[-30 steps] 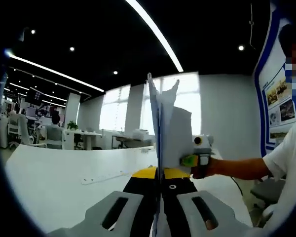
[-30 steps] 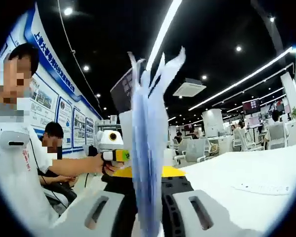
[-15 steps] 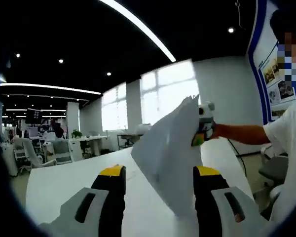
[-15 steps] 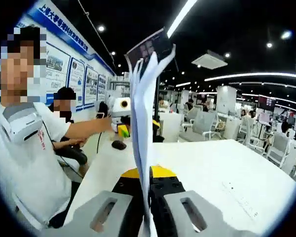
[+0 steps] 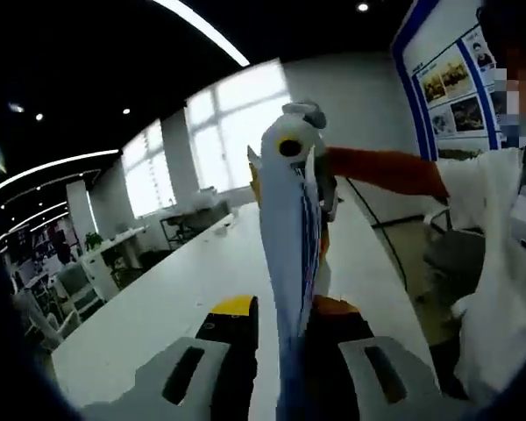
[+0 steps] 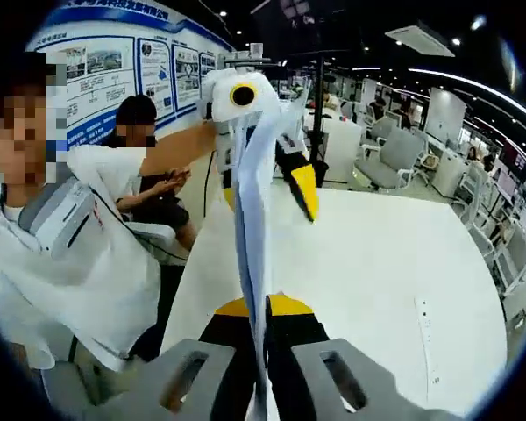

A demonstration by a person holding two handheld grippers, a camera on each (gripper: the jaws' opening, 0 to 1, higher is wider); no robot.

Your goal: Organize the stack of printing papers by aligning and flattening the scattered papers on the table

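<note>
Gripping the paper stack (image 5: 291, 263) edge-on above the white bench (image 6: 359, 254), the left gripper (image 5: 285, 320) and right gripper (image 6: 261, 309) each clamped their jaws onto opposite ends of the sheets.

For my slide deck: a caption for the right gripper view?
Right gripper shut on an upright paper stack above the white table, the left gripper at its far end.

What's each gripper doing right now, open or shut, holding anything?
Left gripper: shut on the paper stack, held edge-on above the table.
Right gripper: shut on the same paper stack.
</note>
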